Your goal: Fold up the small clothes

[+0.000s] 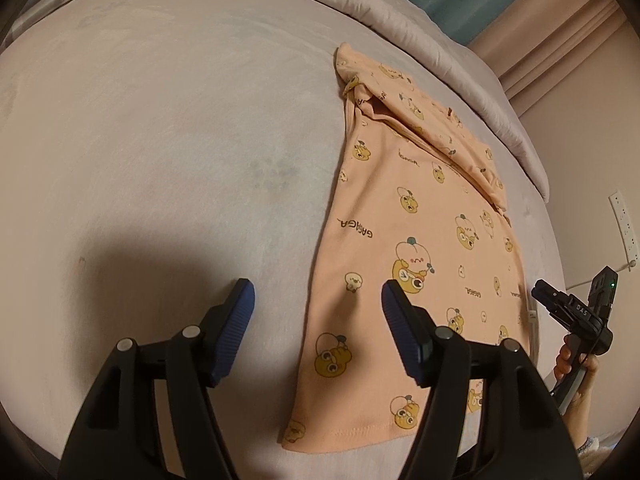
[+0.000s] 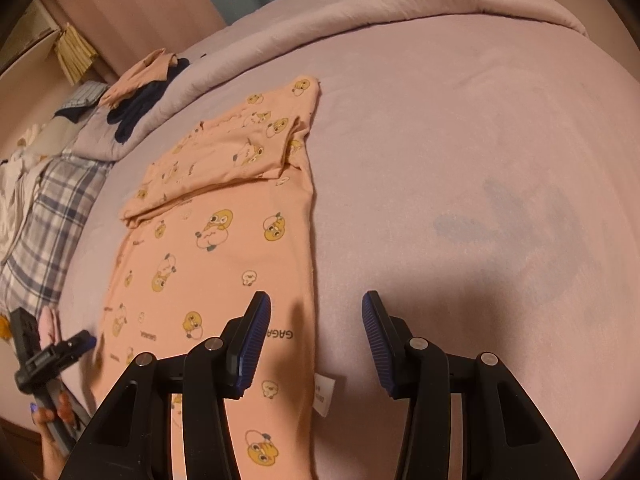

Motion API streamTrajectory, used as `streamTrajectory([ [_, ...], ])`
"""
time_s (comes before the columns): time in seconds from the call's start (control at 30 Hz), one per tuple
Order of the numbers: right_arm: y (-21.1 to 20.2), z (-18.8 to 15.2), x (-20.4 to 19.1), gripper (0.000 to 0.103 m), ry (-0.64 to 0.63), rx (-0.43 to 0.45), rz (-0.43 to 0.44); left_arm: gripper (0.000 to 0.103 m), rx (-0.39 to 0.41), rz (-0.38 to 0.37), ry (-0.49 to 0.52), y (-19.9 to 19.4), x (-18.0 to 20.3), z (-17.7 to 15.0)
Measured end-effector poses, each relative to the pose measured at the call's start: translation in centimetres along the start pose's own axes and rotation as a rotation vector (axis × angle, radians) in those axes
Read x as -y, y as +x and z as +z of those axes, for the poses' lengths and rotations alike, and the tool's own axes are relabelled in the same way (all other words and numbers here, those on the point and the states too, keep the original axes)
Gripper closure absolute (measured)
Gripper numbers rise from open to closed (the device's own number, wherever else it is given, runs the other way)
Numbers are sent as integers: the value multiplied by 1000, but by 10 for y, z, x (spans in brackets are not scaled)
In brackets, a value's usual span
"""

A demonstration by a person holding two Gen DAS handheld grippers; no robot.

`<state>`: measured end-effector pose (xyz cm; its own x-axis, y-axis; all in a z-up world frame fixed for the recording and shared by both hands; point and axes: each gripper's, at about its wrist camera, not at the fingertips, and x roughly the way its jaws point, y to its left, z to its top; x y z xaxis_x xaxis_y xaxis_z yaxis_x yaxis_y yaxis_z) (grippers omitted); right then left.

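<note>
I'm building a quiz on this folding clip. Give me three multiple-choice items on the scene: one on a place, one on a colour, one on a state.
1. Where does the garment lie?
A. Flat on the bed sheet
B. On a chair
C. Hanging from a rail

2. What colour is the garment's ground?
A. Navy
B. Peach-orange with yellow cartoon prints
C. Plain white

3. How do the left gripper and right gripper stand?
A. Both clamped on the hem
B. One holds a sleeve
C. Both open, holding nothing

Answers:
1 A: in both views it lies spread on the lilac sheet, its upper part folded over.
2 B: the fabric is peach with yellow characters.
3 C: in each wrist view the blue pads stand apart above the cloth's edge, with nothing pinched.
</note>
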<state>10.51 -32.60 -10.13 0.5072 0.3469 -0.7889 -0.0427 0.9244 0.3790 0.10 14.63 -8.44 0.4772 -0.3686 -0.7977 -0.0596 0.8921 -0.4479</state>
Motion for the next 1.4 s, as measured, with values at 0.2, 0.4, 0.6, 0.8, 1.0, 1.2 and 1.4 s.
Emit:
streamTrajectory([
  [0.2, 4, -8, 2, 56, -11, -55, 18, 36, -12, -1, 6, 2, 1, -4],
  [0.4, 4, -18, 5, 56, 1, -87, 44, 35, -16, 6, 17, 2, 5, -8],
  [0.6, 4, -23, 0, 53, -20, -108, 69, 34, -19, 13, 30, 2, 9, -11],
  [0.8, 5, -27, -4, 52, -39, -125, 87, 33, -28, 3, 34, 3, 13, -14],
  [1.0, 7, -29, -9, 52, -47, -136, 104, 32, -34, -9, 40, 3, 17, -16],
  [1.2, 9, -32, -14, 52, -63, -147, 116, 31, -40, -16, 46, 5, 21, -17],
  [1.4, 9, -36, -18, 52, -75, -154, 124, 31, -50, -30, 60, 8, 27, -19],
])
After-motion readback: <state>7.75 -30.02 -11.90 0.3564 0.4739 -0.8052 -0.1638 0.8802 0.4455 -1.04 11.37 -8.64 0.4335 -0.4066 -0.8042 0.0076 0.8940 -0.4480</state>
